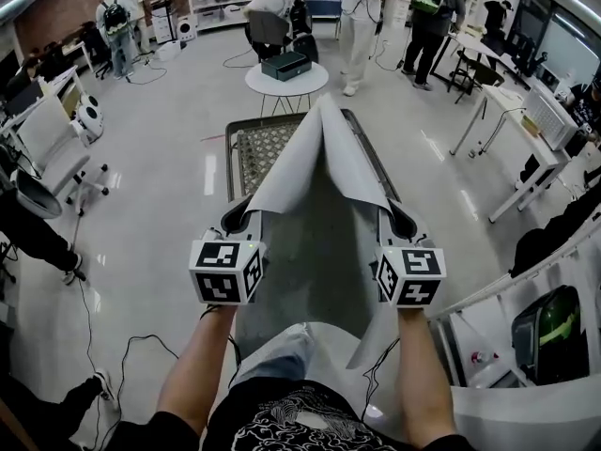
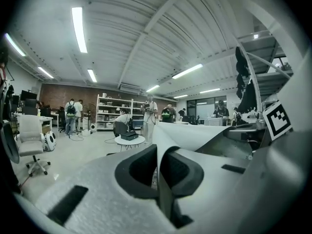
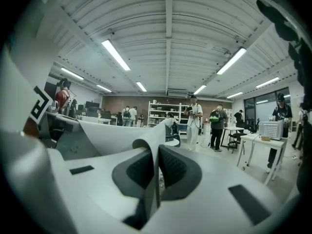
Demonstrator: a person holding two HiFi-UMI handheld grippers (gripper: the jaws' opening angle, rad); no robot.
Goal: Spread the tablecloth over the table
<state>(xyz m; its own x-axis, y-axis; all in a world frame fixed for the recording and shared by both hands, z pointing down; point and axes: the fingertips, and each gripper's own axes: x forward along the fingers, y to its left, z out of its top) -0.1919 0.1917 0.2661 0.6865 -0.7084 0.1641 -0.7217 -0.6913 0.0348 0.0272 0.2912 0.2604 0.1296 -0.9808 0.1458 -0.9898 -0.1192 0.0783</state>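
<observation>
A grey tablecloth [image 1: 315, 191] hangs stretched between my two grippers over a long table [image 1: 255, 148] with a mesh top. My left gripper [image 1: 237, 216] is shut on the cloth's left near corner; in the left gripper view the cloth edge [image 2: 157, 152] runs between the pads. My right gripper [image 1: 399, 216] is shut on the right near corner, and the cloth [image 3: 157, 152] is pinched between its pads. The cloth rises to a peak at the far end and sags in the middle. Its near part hangs down in front of my legs.
A round white table [image 1: 286, 79] with a dark box stands beyond the long table. Several people stand at the back by shelves. White desks [image 1: 512, 125] line the right side, and an office chair [image 1: 52, 153] stands on the left. Cables trail on the floor.
</observation>
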